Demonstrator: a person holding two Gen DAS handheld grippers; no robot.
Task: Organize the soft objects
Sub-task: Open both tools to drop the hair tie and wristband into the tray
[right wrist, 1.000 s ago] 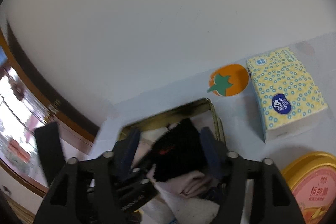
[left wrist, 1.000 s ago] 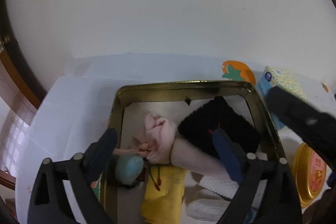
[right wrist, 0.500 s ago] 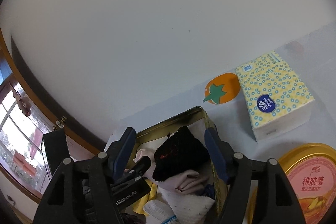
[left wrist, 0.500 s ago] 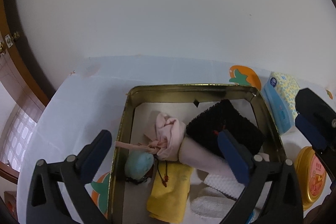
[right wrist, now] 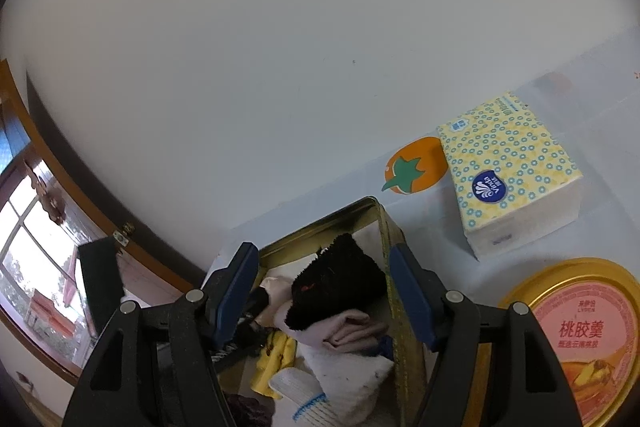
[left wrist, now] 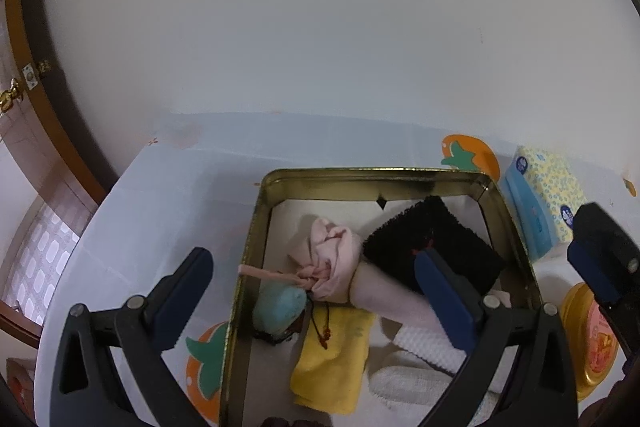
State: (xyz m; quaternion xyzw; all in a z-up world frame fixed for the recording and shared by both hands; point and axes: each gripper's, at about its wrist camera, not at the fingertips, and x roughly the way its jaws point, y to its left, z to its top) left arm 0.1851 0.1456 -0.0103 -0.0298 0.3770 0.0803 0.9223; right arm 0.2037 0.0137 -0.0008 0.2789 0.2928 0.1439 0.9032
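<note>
- Left wrist view: the left gripper [left wrist: 312, 291] is hovering over the gold tin [left wrist: 256, 227] with its jaws spread wide and nothing between the pads; it is released.
- Its left finger is standing outside the tin's left wall, its right finger is hanging over the contents inside.
- In the tin, a black fuzzy cloth [left wrist: 432, 243] is lying at the far right, and a pink knotted cloth [left wrist: 332, 259] is sitting just left of it, touching it.
- A teal pouch [left wrist: 280, 309] is resting near the left wall; a yellow cloth [left wrist: 336, 359] and a white knit cloth [left wrist: 420, 367] are lying nearer the camera.
- The right gripper [left wrist: 600, 263] is showing at the right edge, above a round lid [left wrist: 592, 343].
- Right wrist view: the right gripper's [right wrist: 324, 287] jaws are standing apart, framing the black fuzzy cloth [right wrist: 340, 279] without pressing it; released.
- A tissue pack [right wrist: 508, 167] is lying far right on the tablecloth [right wrist: 560, 251], well apart from the tin [right wrist: 384, 227].
</note>
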